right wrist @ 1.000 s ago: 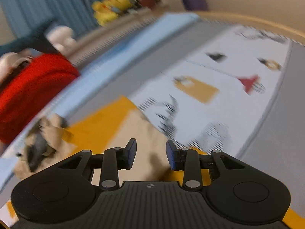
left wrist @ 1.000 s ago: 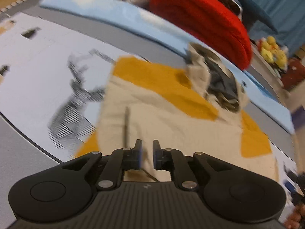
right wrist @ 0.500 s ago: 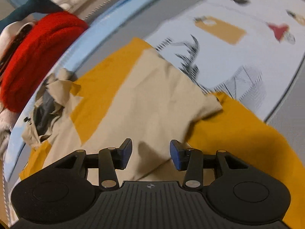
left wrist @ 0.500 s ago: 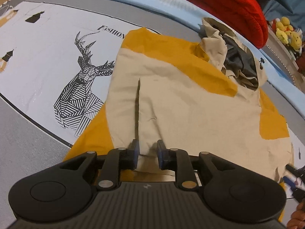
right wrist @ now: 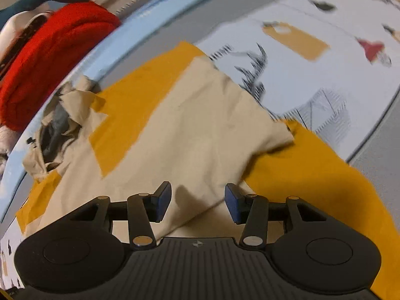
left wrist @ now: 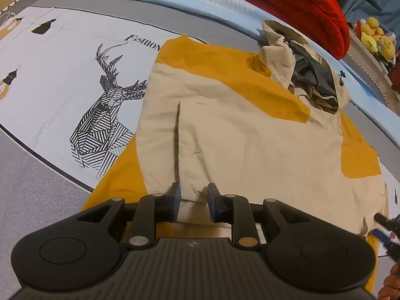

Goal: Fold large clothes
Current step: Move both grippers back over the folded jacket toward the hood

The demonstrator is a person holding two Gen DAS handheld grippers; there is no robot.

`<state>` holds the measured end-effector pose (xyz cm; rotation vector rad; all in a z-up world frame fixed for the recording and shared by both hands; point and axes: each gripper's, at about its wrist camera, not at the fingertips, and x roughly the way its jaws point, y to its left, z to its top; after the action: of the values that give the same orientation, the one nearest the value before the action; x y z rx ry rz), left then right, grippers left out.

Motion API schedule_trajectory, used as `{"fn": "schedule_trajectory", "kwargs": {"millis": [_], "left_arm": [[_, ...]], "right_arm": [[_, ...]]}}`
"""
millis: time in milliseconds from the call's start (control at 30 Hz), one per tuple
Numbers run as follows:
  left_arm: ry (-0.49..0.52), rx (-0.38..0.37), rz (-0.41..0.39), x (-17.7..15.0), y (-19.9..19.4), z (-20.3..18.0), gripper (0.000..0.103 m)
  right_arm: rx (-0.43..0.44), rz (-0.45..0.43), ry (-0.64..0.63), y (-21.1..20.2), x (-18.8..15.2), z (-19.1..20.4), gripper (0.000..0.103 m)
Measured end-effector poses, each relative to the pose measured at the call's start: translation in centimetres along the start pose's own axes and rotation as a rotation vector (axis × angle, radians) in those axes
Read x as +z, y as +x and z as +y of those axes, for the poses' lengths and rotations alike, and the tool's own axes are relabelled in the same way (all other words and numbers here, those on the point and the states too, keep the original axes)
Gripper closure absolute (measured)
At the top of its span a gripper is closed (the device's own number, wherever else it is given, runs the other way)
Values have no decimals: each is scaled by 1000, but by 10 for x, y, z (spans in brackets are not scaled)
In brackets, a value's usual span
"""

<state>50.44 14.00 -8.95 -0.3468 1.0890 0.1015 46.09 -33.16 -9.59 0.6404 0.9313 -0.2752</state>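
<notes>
in the left wrist view, the beige and mustard jacket [left wrist: 250, 135] lay flat on the printed bed cover [left wrist: 62, 75], with its hood [left wrist: 307, 75] near a red blanket [left wrist: 300, 2]. the left gripper [left wrist: 192, 201] hovered over the hem, jaws narrowly apart, holding nothing.

in the right wrist view, the right gripper [right wrist: 198, 201] was above the jacket [right wrist: 190, 130], jaws wide and empty.

The right tool [right wrist: 198, 201], jaws apart, hovers over the beige-and-mustard jacket [right wrist: 190, 130] on the printed sheet [right wrist: 332, 75].
</notes>
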Motion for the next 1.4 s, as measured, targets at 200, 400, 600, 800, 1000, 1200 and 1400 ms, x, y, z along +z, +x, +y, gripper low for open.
{"fn": "schedule_trajectory", "kwargs": {"millis": [200,400,600,800,1000,1200,1400], "left_arm": [[37,3,-26,-5,-14,-15,66],[105,10,-68,-22,-29,-36,55],[213,-17,-141,-44,-44,-67,41],[299,-35,-205,-61,-51,-100,35],[341,-30,-245,-70,-47,-122,32],[379,-45,-357,-73,-50,-136,32],[426,-75,-554,-76,-69,-145,32]], "right_arm": [[11,-117,-249,-33,-5,36,54],[28,-178,-425,-63,-19,57,54],[23,-205,-471,-88,-28,53,53],[17,-204,-476,-102,-33,40,53],[15,-180,-480,-105,-33,29,53],[22,-162,-484,-104,-28,22,52],[37,-156,-485,-105,-20,16,51]]}}
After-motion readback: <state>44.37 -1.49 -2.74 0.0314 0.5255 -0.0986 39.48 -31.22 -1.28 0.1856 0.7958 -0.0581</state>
